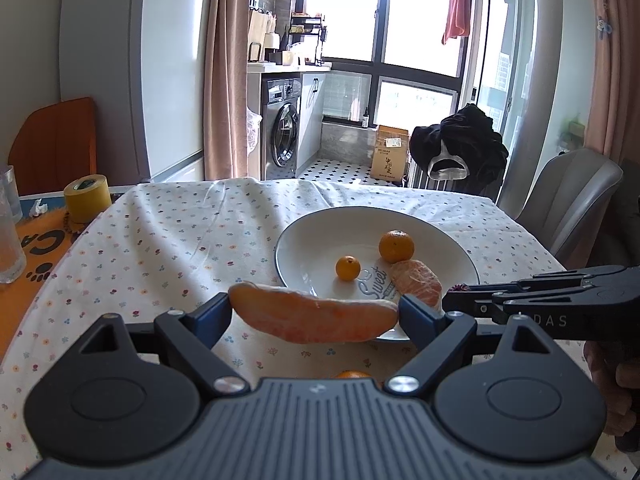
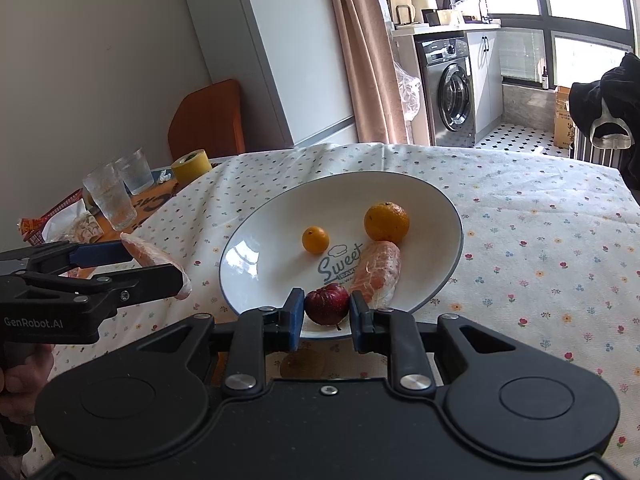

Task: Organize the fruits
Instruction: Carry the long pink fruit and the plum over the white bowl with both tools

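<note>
Left wrist view: left gripper (image 1: 314, 314) is clamped on a peeled citrus segment (image 1: 312, 316), short of the plate (image 1: 304, 236) ahead. Right gripper (image 2: 323, 314) pinches a dark red fruit (image 2: 326, 304) over the near rim. Two oranges and a wrapped segment (image 2: 378, 270) are already plated, so I'd say roughly halfway.

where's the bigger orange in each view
Left wrist view: the bigger orange sits right of centre, on the far part of the white plate.
Right wrist view: the same orange sits just right of centre, above the wrapped fruit piece.
Shared landmark: the "Sweet" lettering on the plate.
</note>
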